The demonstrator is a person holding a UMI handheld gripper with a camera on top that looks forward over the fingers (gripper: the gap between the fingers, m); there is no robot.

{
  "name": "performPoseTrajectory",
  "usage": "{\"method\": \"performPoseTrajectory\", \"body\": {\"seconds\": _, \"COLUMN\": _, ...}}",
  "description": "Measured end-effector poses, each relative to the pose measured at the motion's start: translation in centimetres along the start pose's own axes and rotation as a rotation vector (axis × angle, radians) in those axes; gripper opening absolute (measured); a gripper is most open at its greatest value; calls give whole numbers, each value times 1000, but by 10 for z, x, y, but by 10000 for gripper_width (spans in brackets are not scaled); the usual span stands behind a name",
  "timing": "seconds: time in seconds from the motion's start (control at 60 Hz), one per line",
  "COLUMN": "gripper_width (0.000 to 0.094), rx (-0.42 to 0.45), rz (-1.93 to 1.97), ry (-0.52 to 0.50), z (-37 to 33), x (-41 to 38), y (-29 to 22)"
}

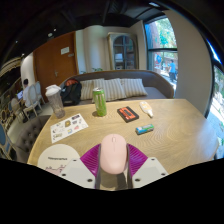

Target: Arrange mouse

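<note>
A pale pink computer mouse (113,153) sits between my gripper's (112,163) two magenta pads (91,159), both of which press against its sides. The mouse points forward along the fingers and is held over the near edge of a light wooden table (170,135). Its rear end is hidden between the fingers.
On the table stand a green can (99,101), a clear lidded container (55,100), a dark red box (127,114), a white object (147,108), a small teal item (145,129), a printed sheet (68,127) and a white round disc (58,155). A sofa (120,86) lies beyond.
</note>
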State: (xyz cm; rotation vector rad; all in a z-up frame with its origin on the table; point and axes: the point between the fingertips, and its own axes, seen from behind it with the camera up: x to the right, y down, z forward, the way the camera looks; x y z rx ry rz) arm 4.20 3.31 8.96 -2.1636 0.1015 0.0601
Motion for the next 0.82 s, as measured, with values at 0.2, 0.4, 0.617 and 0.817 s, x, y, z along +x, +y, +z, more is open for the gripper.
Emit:
{"method": "performPoseTrajectory", "body": {"seconds": 0.2, "gripper_width": 361, "rx": -32, "rz": -35, "ry": -106, "z": 18, "x": -177, "y": 51}}
{"method": "performPoseTrajectory", "body": {"seconds": 0.4, "gripper_width": 409, "rx": -89, "rz": -93, "ry": -55, "z": 48, "x": -207, "y": 108}}
{"method": "performPoseTrajectory", "body": {"seconds": 0.617, "gripper_width": 892, "rx": -203, "rz": -58, "ry": -113, "z": 25, "x": -217, "y": 117}}
{"method": "performPoseTrajectory", "body": {"seconds": 0.817, "gripper_width": 837, "rx": -218, "rz": -81, "ry": -65, "z": -48, "x": -189, "y": 105}}
